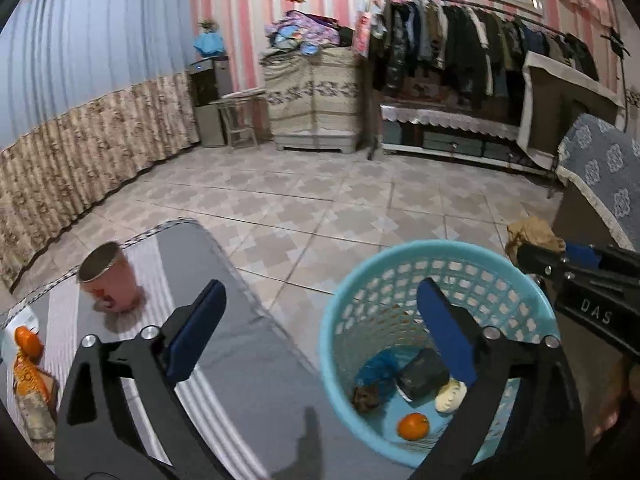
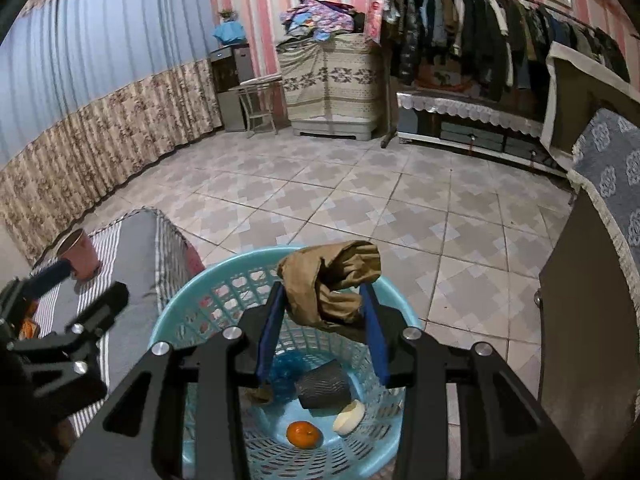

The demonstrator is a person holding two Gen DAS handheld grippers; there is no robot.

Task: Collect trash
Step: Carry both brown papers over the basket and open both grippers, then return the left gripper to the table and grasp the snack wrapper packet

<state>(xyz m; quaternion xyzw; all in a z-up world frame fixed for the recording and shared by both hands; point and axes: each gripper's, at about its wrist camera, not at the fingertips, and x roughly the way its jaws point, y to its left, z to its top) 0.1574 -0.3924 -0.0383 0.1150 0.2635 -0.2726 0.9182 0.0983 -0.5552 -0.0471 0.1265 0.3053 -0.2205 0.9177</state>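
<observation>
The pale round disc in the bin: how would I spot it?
Find the light blue plastic lattice basket on the tiled floor. On its bottom, the cream round disc lies beside a small orange fruit, touching a dark grey block; it alone is pale.

One blue plastic basket (image 2: pixel 224 292) stands on the floor. Inside it lie five things: one orange fruit (image 2: pixel 304 434), one dark block (image 2: pixel 322 388), one pale round piece (image 2: pixel 349 417), one crumpled blue wrapper (image 2: pixel 285 376) and one small brown scrap (image 1: pixel 366 396) (half hidden in the right wrist view). One crumpled brown paper (image 2: pixel 332 280) hangs above the rim. One pink cup (image 1: pixel 110 278) stands on the striped cloth, with one orange packet (image 1: pixel 30 372) and one more orange fruit (image 1: pixel 28 342) nearby.
</observation>
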